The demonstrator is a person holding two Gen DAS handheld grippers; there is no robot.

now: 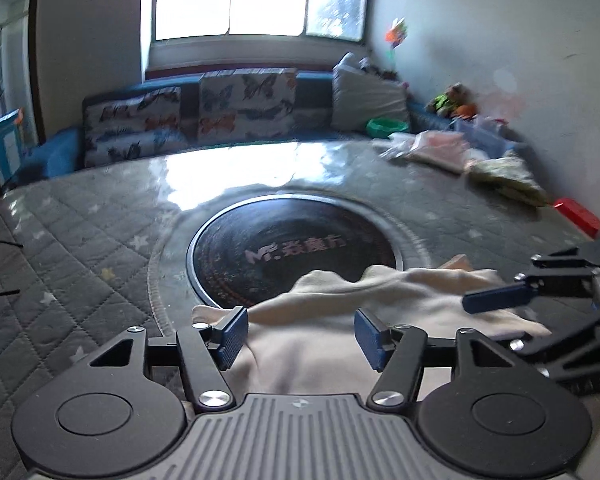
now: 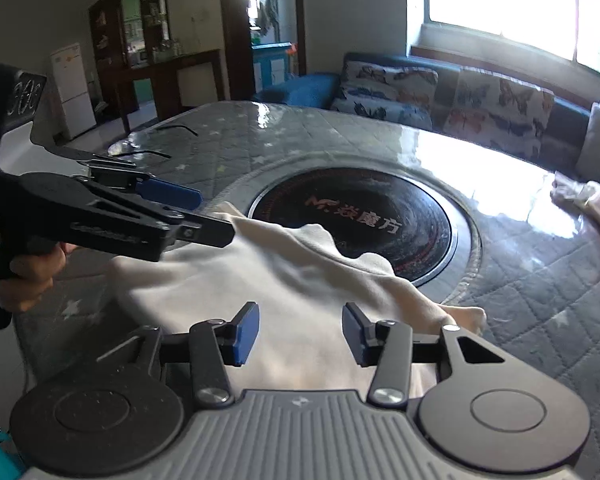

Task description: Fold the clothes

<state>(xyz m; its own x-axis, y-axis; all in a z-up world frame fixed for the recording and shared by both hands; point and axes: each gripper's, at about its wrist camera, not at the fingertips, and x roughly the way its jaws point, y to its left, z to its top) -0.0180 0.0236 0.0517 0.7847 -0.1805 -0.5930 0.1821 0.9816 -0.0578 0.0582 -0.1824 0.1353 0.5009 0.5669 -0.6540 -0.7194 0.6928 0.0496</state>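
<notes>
Between folds: left gripper (image 1: pixel 300 334) and right gripper (image 2: pixel 300 334), jaws apart and empty, above rumpled cream cloth garment (image 2: pixel 292 280); next, regrasp an edge ahead.

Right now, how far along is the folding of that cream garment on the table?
Done: the cream garment lies on the quilted table, bunched, its far edge over the black round hob. No neat fold shows yet.
In hand: nothing. The left gripper and right gripper are both open above the cloth, pads not pressing it.
Left: grasp an edge, flatten and fold it.
</notes>
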